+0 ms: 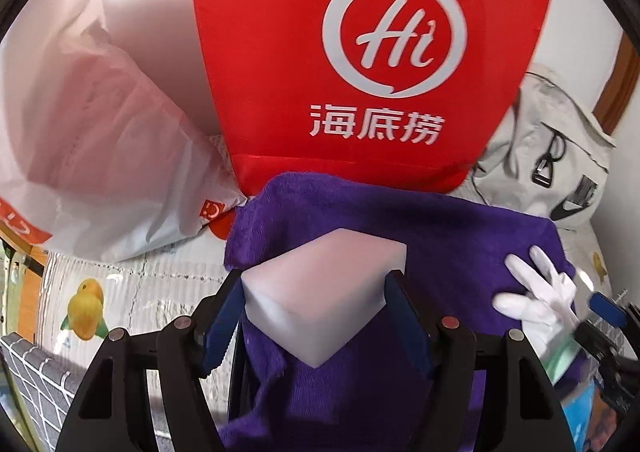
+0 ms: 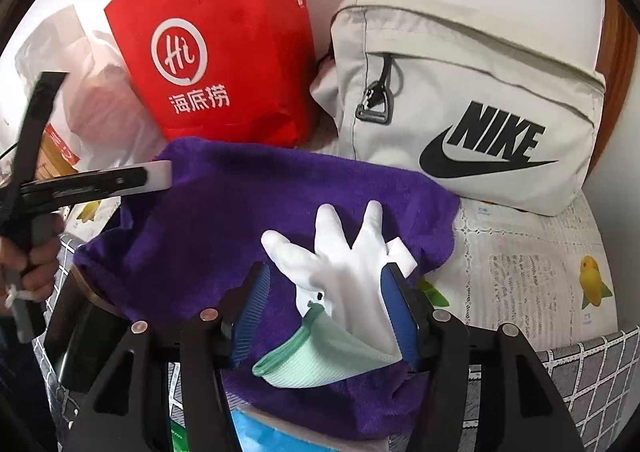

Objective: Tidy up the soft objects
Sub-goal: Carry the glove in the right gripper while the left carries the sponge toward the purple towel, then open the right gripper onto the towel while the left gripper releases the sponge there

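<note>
A purple towel (image 1: 440, 248) lies spread on the table; it also shows in the right wrist view (image 2: 224, 220). My left gripper (image 1: 316, 308) is shut on a white sponge block (image 1: 320, 292) and holds it above the towel's left part; that block shows in the right wrist view (image 2: 158, 172). A white rubber glove (image 2: 344, 264) with a mint green cuff lies on the towel. My right gripper (image 2: 326, 284) has its blue fingers on both sides of the glove, the right pad touching it. The glove also shows in the left wrist view (image 1: 536, 292).
A red paper bag (image 1: 360, 52) stands behind the towel, a white plastic bag (image 1: 100, 132) to its left, a beige Nike bag (image 2: 472, 104) to its right. The tablecloth (image 2: 528, 272) has bird prints. Something blue (image 2: 256, 428) lies under the towel's near edge.
</note>
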Available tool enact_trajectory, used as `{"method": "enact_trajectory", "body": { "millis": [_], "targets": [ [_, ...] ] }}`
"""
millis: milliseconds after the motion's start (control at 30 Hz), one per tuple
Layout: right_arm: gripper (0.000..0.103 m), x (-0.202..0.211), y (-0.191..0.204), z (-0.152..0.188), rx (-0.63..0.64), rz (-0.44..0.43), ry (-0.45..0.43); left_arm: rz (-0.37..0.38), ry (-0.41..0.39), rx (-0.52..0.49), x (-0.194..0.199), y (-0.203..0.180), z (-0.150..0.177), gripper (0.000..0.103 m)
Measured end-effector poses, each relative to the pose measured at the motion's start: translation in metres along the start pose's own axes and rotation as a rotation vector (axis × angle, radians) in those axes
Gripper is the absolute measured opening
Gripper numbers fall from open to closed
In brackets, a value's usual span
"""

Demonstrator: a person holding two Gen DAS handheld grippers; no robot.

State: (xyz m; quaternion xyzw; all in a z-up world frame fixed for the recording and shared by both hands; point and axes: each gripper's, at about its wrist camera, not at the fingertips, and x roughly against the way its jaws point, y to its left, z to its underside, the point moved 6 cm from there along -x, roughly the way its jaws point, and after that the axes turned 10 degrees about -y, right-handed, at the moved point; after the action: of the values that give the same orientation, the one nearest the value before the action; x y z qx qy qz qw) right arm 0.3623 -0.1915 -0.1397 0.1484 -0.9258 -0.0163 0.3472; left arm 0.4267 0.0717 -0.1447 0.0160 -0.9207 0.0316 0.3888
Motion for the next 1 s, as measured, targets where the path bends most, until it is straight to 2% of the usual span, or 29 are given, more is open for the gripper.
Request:
{"method": "enact_trajectory", "body": {
  "millis": [167, 400, 567, 800, 1000],
  "targets": [
    [0.058, 0.006, 0.004, -0.003, 0.012, -0.008, -0.020, -0.036, 0.015, -0.018, -0.013, -0.002, -0.005, 0.070],
    [0.058, 0.009, 0.005, -0.002, 0.042, 0.000, -0.020, -0.048, 0.054, -0.045, -0.029, -0.009, 0.001, 0.071],
    [0.058, 0.011, 0.006, -0.003, 0.051, -0.002, -0.025, -0.049, 0.076, -0.068, -0.029, -0.013, 0.004, 0.082],
    [0.058, 0.021, 0.016, -0.008, 0.072, -0.012, -0.044, -0.048, 0.119, -0.059, -0.012, -0.015, 0.017, 0.083],
    [0.058, 0.039, 0.027, -0.007, 0.098, -0.008, -0.063, -0.017, 0.118, -0.044, 0.026, -0.013, 0.029, 0.083]
  ]
}}
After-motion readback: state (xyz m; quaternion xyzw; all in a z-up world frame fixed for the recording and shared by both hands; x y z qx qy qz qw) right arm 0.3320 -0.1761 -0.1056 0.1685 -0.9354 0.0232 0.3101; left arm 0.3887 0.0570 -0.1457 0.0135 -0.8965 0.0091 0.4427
